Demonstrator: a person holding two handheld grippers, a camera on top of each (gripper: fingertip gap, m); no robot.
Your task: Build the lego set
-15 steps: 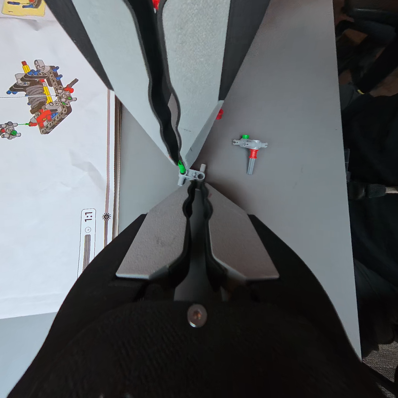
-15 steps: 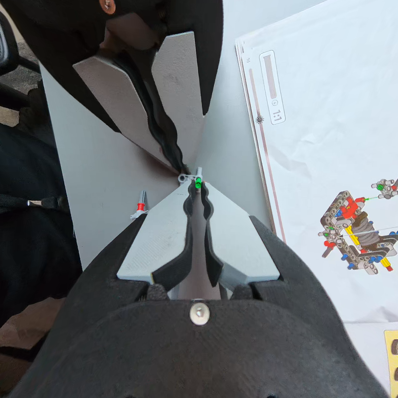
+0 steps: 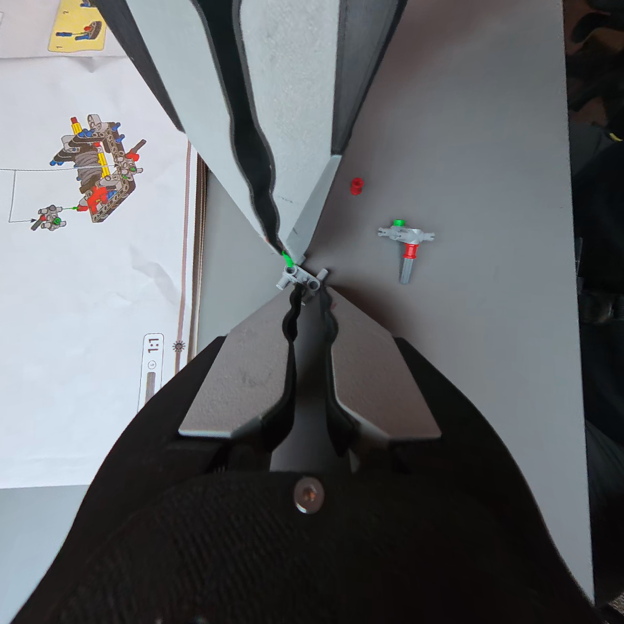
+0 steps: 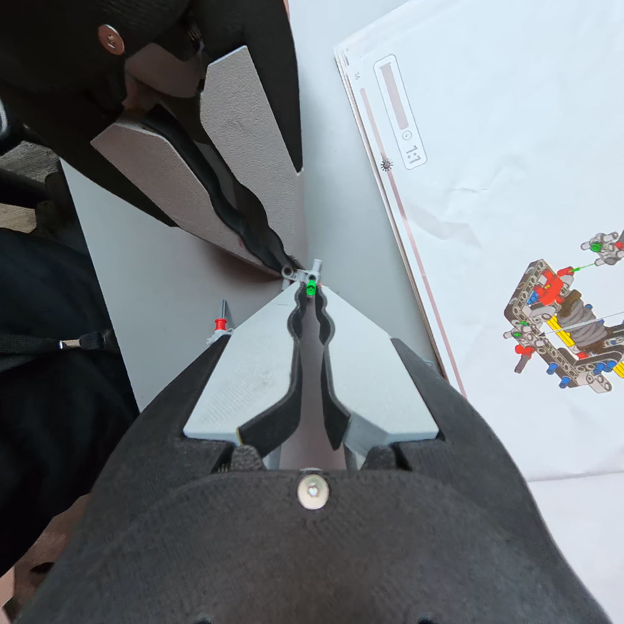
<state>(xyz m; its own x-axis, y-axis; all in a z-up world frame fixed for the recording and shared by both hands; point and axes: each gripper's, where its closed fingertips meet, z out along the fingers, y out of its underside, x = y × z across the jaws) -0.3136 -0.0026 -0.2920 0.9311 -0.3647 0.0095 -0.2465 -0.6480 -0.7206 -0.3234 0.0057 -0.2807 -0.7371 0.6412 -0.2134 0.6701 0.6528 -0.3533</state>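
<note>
Two sets of tongs meeting tip to tip at frame centre, just above the grey tabletop (image 3: 456,371). Left tongs (image 3: 309,293) pinching the small grey connector (image 3: 300,277) from below in the left wrist view, tips drawn in tight on it. Right tongs (image 4: 310,292) pinching the green pin (image 4: 310,289), nosed right up against one of the connector's holes, looking lined up for a push-in. Likely reason for the double grip: one side bracing the tiny part so that the other can press the pin home without it skating off. Same pin (image 3: 287,260) glimpsed in the left wrist view, peeking out between the far tips at centre. Off to the right of centre there, a finished little sub-assembly (image 3: 407,246) lying flat, grey with a green stud and a red bush on its axle, parked well apart from the action, seemingly a twin of what is being built now. A loose red bush (image 3: 356,186) just above it, upper right of centre, probably waiting its turn. Instruction booklet (image 3: 84,270) spread open along the left edge of that view, diagram facing up for reference; in the right wrist view it fills the right side. Tabletop plain, matte, uncluttered. Beyond its right edge in the left wrist view, only dark shapes, too dim to name.
</note>
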